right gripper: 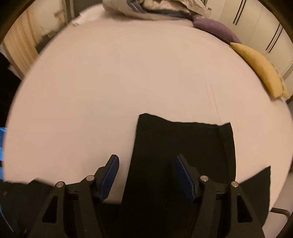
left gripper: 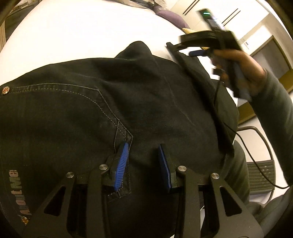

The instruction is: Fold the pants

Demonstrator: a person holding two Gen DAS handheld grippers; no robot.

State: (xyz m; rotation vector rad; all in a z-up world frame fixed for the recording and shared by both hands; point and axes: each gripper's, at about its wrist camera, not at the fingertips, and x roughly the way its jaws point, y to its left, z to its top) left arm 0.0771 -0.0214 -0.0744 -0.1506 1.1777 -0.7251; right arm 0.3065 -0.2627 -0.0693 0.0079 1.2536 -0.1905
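Observation:
Black jeans (left gripper: 91, 113) lie on a white bed (left gripper: 82, 33). The left wrist view shows their seat with a stitched back pocket and a rivet. My left gripper (left gripper: 143, 146) is open just over the pocket's lower corner, nothing between its blue pads. My right gripper (left gripper: 199, 49) shows blurred at the upper right, held in a hand above the jeans' far edge. In the right wrist view my right gripper (right gripper: 146, 159) is open above a folded leg end (right gripper: 183, 139) of the jeans, holding nothing.
A yellow pillow (right gripper: 260, 67) and a purple pillow (right gripper: 216, 27) lie at the bed's right edge. Crumpled bedding (right gripper: 155, 7) sits at the far end. A chair (left gripper: 260, 172) and a cable stand right of the bed. Wardrobe doors stand behind.

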